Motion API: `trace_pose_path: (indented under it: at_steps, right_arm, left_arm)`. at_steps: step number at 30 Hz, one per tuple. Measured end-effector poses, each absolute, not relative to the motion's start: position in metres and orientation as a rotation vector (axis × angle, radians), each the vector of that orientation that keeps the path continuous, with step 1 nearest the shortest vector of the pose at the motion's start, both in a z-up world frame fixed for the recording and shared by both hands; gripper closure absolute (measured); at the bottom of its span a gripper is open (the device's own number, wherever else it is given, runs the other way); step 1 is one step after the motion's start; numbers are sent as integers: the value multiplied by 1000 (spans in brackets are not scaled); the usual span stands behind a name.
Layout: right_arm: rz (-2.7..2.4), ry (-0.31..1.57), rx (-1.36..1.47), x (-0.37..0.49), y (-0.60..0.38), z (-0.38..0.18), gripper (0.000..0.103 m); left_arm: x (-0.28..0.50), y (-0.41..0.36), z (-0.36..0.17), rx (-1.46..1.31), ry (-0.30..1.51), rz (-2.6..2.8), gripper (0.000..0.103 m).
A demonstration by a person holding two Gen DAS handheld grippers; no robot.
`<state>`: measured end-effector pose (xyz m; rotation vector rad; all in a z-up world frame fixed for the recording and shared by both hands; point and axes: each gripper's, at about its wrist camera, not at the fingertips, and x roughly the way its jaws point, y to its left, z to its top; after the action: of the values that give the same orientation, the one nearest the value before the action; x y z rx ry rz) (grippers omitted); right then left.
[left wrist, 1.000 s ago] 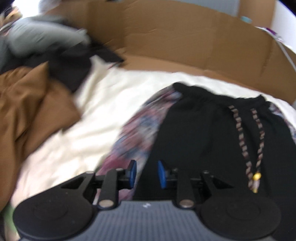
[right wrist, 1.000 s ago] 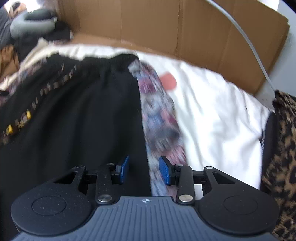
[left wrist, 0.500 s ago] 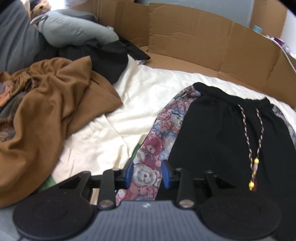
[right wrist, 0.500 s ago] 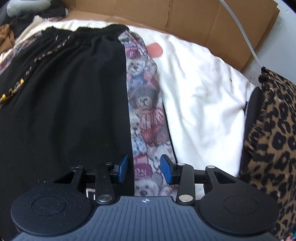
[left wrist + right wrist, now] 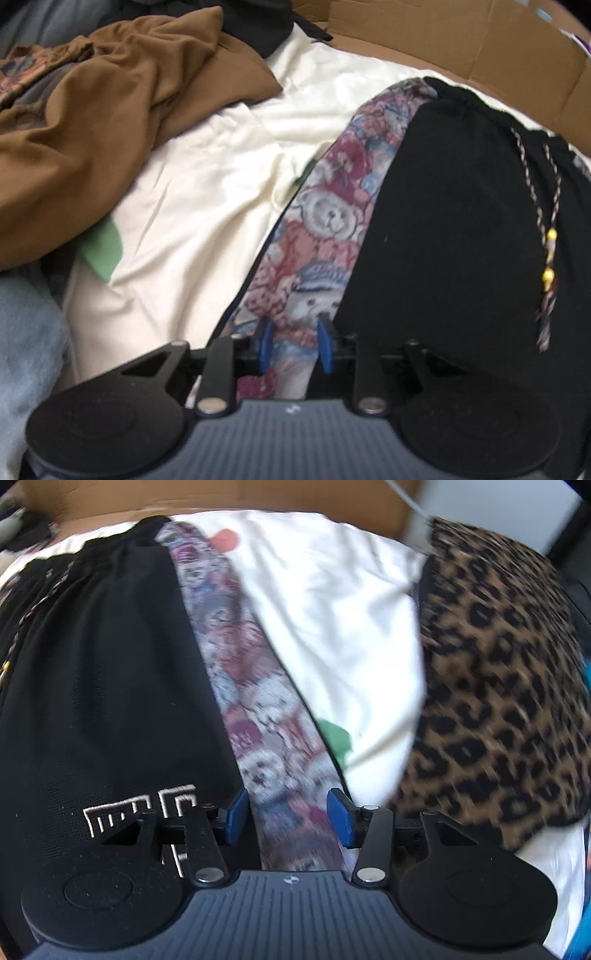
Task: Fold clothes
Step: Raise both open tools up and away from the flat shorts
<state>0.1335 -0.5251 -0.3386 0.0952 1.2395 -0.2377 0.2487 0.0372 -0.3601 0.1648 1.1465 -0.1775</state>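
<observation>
Black drawstring trousers [image 5: 461, 229] with teddy-bear-print side panels lie flat, waistband away from the camera, on the cream sheet [image 5: 192, 206]. Both grippers have dropped closer along the trousers' outer edges: the left gripper [image 5: 293, 345] and right gripper [image 5: 290, 818] each straddle a printed panel, blue pads spread, gripping nothing. Probably they are lining up a lengthwise fold. Brown garment [image 5: 92, 122] lies left of the trousers, leopard-print fabric [image 5: 506, 686] right.

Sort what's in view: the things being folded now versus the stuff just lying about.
In the job: black shorts with teddy-bear side panels, left tongs, right tongs.

Lying about: brown garment, leopard-print fabric, cardboard wall, cream sheet.
</observation>
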Motion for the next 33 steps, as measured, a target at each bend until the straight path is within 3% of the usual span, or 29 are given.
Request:
trace_pose_path:
  at_steps: [7,14,18,26,30,33]
  right_arm:
    - [-298,1288,122,104,-531,-331,48]
    - [-370,1310,140,71,-530,-318,47]
    - [-386,1268,169,58,-530,-297,36]
    - [-385,1188,229,48,-517,-248,33]
    - [-371,1170,258,42,-505,-224,23]
    - [-352,1153,286,33,-497,-201,21]
  left_arm:
    - [231,57,-357,176,1199,-108,67]
    - [206,84,-351,187,1240,-66,58]
    - [191,97,-342,199,1265,-40,58]
    - [167,121,-301,116,1258,-17,58]
    - [160,136,-278,110,1238,-26,58]
    - [152,143,-258,94,1224,-40,51]
